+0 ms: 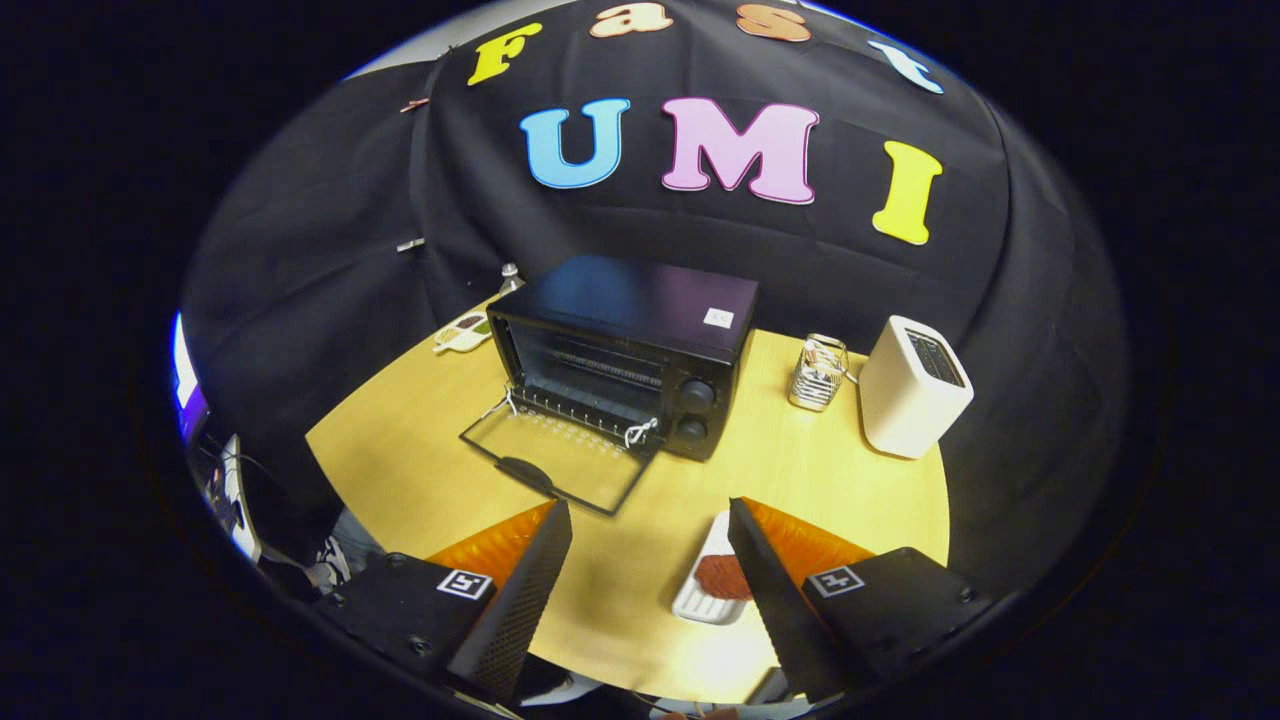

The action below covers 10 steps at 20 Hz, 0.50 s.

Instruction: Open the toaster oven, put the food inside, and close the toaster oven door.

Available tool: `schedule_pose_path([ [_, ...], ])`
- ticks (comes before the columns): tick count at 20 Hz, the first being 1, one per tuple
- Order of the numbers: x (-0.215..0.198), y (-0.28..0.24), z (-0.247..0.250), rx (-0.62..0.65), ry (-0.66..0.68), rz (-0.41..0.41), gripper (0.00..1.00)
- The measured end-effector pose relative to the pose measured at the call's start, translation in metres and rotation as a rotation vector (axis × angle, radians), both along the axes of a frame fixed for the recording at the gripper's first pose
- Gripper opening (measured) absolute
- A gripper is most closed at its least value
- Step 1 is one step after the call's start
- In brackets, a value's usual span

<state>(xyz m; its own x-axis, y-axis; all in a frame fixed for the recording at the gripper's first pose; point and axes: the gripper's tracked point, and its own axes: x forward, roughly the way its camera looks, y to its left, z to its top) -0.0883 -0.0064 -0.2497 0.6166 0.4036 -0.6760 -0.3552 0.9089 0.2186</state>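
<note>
A black toaster oven point(640, 350) stands on the round wooden table point(420, 470), beyond my fingers. Its glass door point(560, 465) lies folded down flat toward me, and the wire rack inside shows. A brown piece of food point(722, 577) rests on a small white tray point(700, 600) close to the inner side of my right finger point(775, 590), which partly covers it. My gripper point(650, 520) hangs above the table's near part, open, with bare tabletop between the fingers.
A white pop-up toaster point(912, 385) stands to the right of the oven, with a small wire rack point(818, 372) between them. A small dish point(462, 332) and a bottle point(510, 277) sit behind the oven's left side. The table's edge curves close below my fingers.
</note>
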Motion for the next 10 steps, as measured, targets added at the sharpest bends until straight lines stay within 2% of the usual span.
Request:
schedule_pose_path([
  [5, -0.003, -0.051, -0.023, 0.124, 0.166, 0.002, 0.99],
  [10, -0.004, -0.097, -0.073, 0.130, 0.323, 0.066, 0.99],
])
